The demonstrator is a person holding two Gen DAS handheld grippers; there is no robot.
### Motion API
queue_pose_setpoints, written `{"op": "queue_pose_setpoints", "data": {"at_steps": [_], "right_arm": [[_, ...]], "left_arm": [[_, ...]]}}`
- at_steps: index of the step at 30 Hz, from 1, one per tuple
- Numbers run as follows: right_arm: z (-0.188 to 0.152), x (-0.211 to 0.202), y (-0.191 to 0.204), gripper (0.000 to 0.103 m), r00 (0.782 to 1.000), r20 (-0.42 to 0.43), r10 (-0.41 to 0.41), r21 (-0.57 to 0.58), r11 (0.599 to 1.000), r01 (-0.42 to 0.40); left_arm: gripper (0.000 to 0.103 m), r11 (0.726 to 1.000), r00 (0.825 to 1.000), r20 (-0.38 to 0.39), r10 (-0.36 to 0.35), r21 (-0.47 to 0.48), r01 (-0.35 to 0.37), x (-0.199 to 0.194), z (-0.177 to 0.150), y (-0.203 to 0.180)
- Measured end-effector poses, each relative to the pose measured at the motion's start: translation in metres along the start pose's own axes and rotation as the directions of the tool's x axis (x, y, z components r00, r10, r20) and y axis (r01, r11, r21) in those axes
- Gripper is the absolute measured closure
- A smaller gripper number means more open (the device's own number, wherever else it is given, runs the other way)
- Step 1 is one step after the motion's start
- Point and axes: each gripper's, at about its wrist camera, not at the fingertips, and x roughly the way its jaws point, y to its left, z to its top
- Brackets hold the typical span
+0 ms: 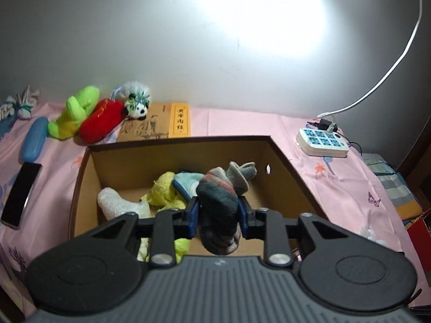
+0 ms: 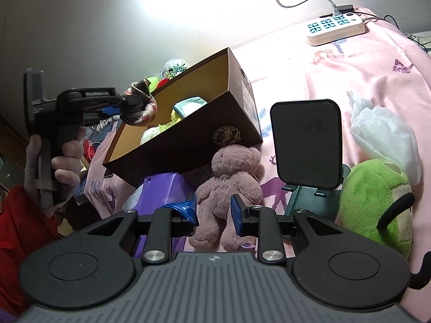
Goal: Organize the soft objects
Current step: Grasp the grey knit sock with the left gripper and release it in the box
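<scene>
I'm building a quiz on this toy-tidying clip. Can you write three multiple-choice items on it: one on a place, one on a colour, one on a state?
1. Where does the yellow plush lie?
A. inside the cardboard box
B. on the book
C. on the power strip

2. What colour is the bear between the right gripper's fingers?
A. green
B. dusty pink
C. white

3. What is the left gripper doing?
A. standing open and empty
B. clamping a striped sock
C. gripping the box wall

Answers: 1 A, it rests on the box floor; 2 B, its fur is dusty pink; 3 B, both pads press the sock.
</scene>
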Motion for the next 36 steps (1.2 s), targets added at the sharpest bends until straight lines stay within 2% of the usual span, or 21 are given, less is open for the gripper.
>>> {"op": "queue_pose_setpoints", "data": {"at_steps": [4, 9, 13, 15, 16, 18, 21, 30, 36], "right_arm": [[0.001, -0.003, -0.003, 0.094, 0.999, 0.018, -0.039, 0.022, 0.999, 0.038], [0.002, -0.003, -0.005, 0.094, 0.997, 0.028, -0.073, 0.053, 0.996, 0.072], [0.003, 0.001, -0.002, 0.094, 0.996, 0.024, -0.081, 0.054, 0.995, 0.08], [0.004, 0.004, 0.0, 0.093, 0.996, 0.018, -0.082, 0.053, 0.995, 0.081], [0.004, 0.005, 0.001, 0.093, 0.996, 0.015, -0.083, 0.054, 0.995, 0.082], [0.005, 0.008, 0.002, 0.093, 0.996, 0.007, -0.084, 0.057, 0.995, 0.083], [0.007, 0.012, 0.005, 0.093, 0.997, -0.001, -0.083, 0.059, 0.995, 0.082], [0.01, 0.029, 0.02, 0.093, 0.998, -0.036, -0.043, 0.039, 0.998, 0.044], [0.012, 0.038, 0.032, 0.092, 0.998, -0.056, -0.005, 0.015, 1.0, 0.006]], "left_arm": [[0.075, 0.998, 0.992, -0.129, 0.008, -0.063, -0.017, 0.043, -0.004, 0.013], [0.075, 0.99, 0.967, -0.254, -0.005, -0.136, -0.031, 0.075, -0.011, 0.027], [0.074, 0.988, 0.947, -0.32, -0.005, -0.15, -0.046, 0.089, -0.019, 0.029], [0.071, 0.987, 0.942, -0.337, -0.001, -0.149, -0.052, 0.092, -0.022, 0.029], [0.067, 0.988, 0.94, -0.34, 0.001, -0.144, -0.053, 0.093, -0.023, 0.029], [0.051, 0.989, 0.942, -0.335, 0.009, -0.137, -0.058, 0.091, -0.024, 0.029], [0.04, 0.99, 0.953, -0.303, 0.021, -0.123, -0.061, 0.081, -0.023, 0.028], [0.038, 0.991, 0.968, -0.217, 0.129, -0.012, -0.135, 0.035, -0.019, 0.017], [0.037, 0.972, 0.959, -0.16, 0.235, 0.04, -0.232, 0.001, -0.024, 0.014]]}}
